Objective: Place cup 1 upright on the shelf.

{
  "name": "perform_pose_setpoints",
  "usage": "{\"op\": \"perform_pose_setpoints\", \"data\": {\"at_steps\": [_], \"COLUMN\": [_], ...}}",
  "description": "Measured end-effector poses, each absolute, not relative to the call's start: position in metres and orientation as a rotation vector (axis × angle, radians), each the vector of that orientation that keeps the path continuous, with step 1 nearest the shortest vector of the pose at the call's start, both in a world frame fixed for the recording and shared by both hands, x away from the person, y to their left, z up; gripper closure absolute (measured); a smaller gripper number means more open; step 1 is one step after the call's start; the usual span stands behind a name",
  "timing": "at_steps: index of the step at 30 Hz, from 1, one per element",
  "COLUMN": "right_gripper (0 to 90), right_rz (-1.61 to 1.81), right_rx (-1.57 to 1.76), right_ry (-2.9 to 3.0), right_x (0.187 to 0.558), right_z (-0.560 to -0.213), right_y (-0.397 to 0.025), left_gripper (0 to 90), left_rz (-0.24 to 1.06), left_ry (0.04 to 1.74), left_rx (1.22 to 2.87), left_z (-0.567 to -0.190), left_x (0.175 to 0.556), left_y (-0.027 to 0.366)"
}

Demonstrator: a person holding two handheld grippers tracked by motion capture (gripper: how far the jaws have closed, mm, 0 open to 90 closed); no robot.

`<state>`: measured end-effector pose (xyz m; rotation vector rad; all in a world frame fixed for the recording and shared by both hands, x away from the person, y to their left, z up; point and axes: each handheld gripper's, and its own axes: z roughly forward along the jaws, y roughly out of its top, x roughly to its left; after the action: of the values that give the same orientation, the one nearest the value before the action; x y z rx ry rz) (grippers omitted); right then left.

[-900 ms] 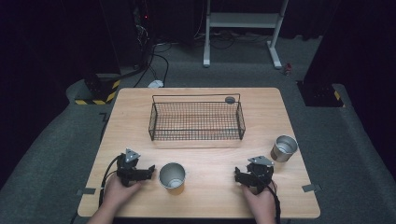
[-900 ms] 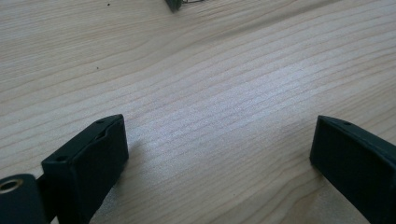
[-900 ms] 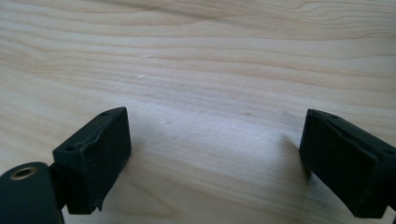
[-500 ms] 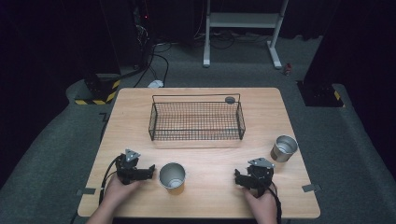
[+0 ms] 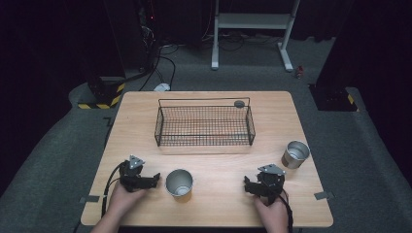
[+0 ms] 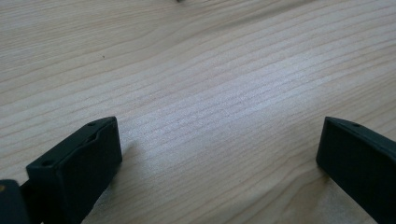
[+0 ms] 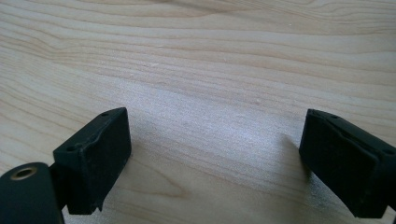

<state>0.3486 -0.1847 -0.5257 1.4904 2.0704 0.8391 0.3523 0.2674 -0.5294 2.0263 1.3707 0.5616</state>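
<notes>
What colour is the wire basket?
The rectangular wire mesh basket is black, clearest in the high view.

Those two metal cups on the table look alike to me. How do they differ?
The cup near the front stands between the two grippers, close to the left gripper; the cup at the right edge stands farther back, beyond the right gripper. The front cup looks wider, with its round mouth facing the camera; the right one looks smaller and shows more of its side. Both are shiny metal, upright, open-topped, outside the wire basket.

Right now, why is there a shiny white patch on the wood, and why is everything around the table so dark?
Left gripper view: light glares off the table between the jaws. Right gripper view: the same pale sheen. High view: the table is lit while the floor around it stays dim.
</notes>
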Motion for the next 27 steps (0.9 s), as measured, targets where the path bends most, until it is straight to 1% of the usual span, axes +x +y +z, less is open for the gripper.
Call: {"op": "perform_pose_setpoints", "data": {"at_steps": [8, 12, 20, 24, 27], "right_gripper": [8.9, 9.0, 8.9, 8.9, 8.9], "right_rz": [0.838, 0.838, 0.840, 0.844, 0.845], "right_rx": [1.489, 1.490, 1.481, 1.473, 1.473], "right_ry": [2.079, 2.080, 2.083, 2.090, 2.091], "right_x": [0.349, 0.349, 0.350, 0.351, 0.352], "right_z": [-0.525, -0.525, -0.526, -0.526, -0.526], "right_y": [-0.184, -0.184, -0.184, -0.183, -0.183], "left_gripper": [1.9, 0.6, 0.6, 0.6, 0.6], "left_rz": [0.547, 0.536, 0.557, 0.540, 0.560], "left_ry": [1.349, 1.297, 1.209, 1.198, 1.191], "left_rx": [2.020, 2.000, 1.982, 1.954, 1.911], "left_z": [-0.526, -0.518, -0.507, -0.503, -0.496], "left_x": [0.350, 0.343, 0.333, 0.331, 0.329], "left_y": [0.271, 0.272, 0.275, 0.277, 0.280]}}
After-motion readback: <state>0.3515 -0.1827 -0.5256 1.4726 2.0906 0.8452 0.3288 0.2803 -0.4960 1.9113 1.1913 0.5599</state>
